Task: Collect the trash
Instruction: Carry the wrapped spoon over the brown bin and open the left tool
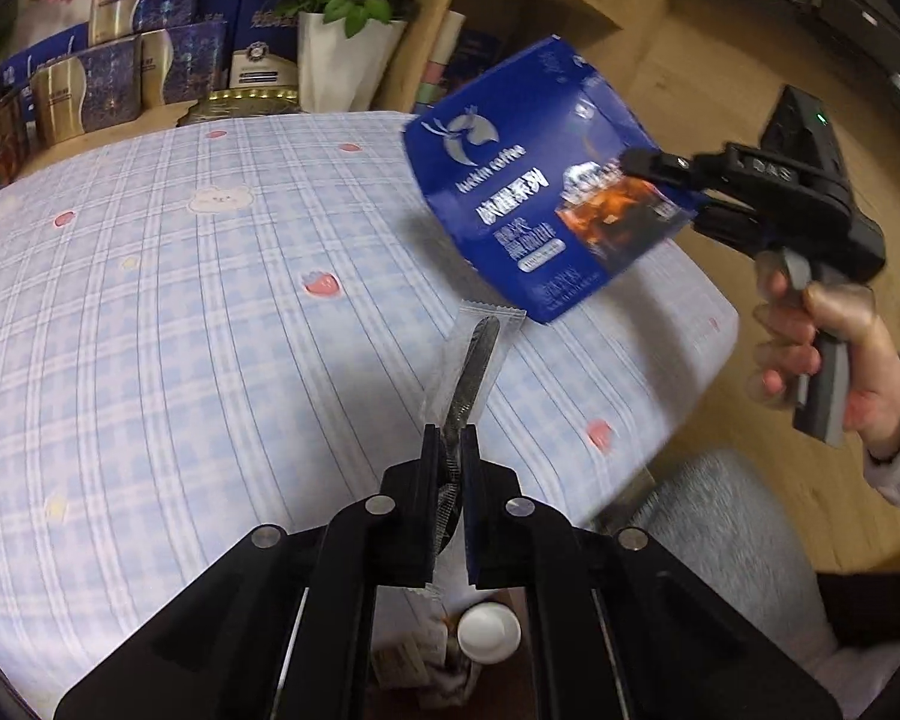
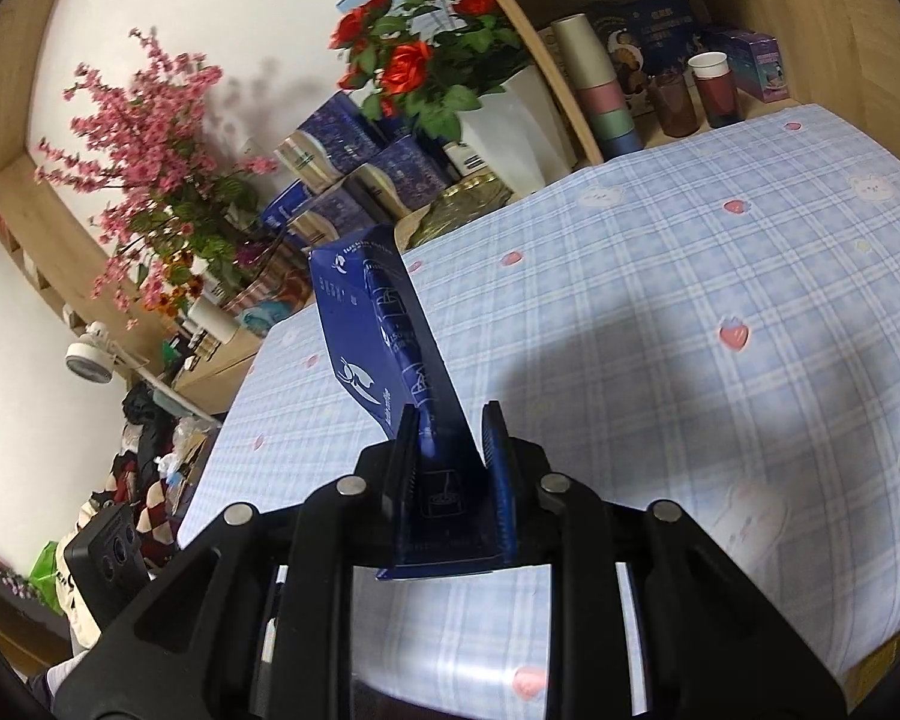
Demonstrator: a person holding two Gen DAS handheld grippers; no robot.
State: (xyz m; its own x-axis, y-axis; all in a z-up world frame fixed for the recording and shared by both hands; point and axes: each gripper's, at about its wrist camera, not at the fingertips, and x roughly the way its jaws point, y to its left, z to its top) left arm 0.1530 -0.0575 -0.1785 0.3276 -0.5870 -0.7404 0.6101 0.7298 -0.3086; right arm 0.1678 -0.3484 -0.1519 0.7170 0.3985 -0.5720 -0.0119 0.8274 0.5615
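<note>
Above a table draped in a blue plaid cloth (image 1: 180,312) printed with strawberries, the left gripper (image 1: 450,480) pinches a clear, crinkly sachet (image 1: 471,372) with a dark strip inside, its jaws pressed tight. The right gripper (image 2: 450,450) clamps a flattened, glossy blue coffee box (image 1: 534,180), held aloft past the table's edge. Below the left fingers, a white-capped bottle (image 1: 489,633) sits partly hidden among unclear wrappers.

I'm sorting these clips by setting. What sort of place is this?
Probably a lived-in home room, not a lab or shop: a table under a checked strawberry tablecloth, wooden shelves holding stacked paper cups and boxes, potted red roses, and a pile of clothes in the corner.
</note>
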